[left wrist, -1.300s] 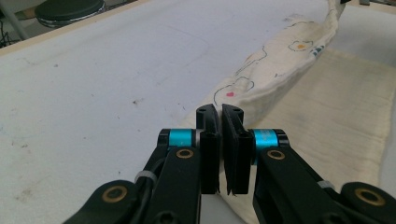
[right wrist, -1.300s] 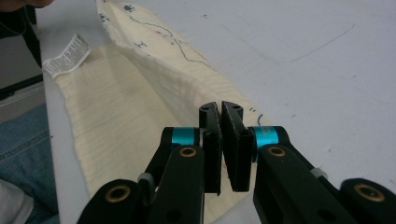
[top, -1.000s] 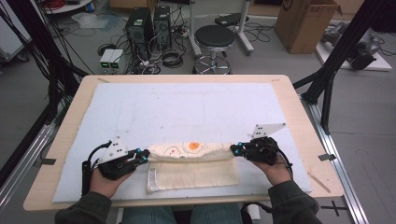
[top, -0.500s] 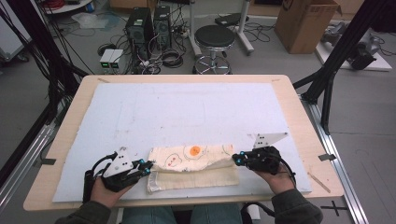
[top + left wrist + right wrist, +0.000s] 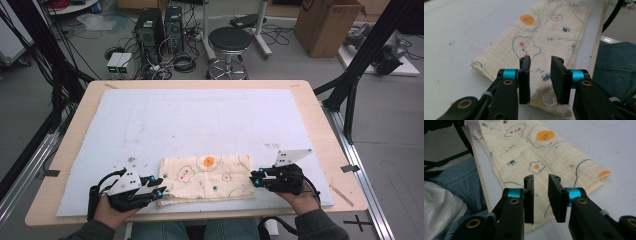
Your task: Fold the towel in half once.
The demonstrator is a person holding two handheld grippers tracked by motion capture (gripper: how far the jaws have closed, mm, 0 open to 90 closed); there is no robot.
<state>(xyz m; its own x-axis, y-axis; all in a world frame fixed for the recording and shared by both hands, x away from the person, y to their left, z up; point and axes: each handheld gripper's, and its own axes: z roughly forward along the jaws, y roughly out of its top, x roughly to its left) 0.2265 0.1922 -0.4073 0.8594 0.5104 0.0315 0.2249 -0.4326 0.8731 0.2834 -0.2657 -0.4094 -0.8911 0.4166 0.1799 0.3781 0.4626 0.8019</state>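
A folded cream muslin cloth printed with fried eggs and paw marks [image 5: 207, 176] is laid flat on the pale blue mat [image 5: 200, 120] at the near table edge, its long axis run from one gripper to the other. The left gripper [image 5: 159, 190] is placed at the cloth's left end; in the left gripper view its jaws are parted, have just been opening, and the cloth's corner with a small white label [image 5: 548, 95] is seen below the gap, not pinched. The right gripper [image 5: 254, 179] is set at the cloth's right end, jaws likewise parted and just opened, cloth edge under them [image 5: 541, 167] but unclamped. Whether the pads graze the fabric is hard to judge from above. Each end is matched to its nearer hand. Likely a fold was just released; the next grasp depends on the short ends, straight ahead of each jaw pair.
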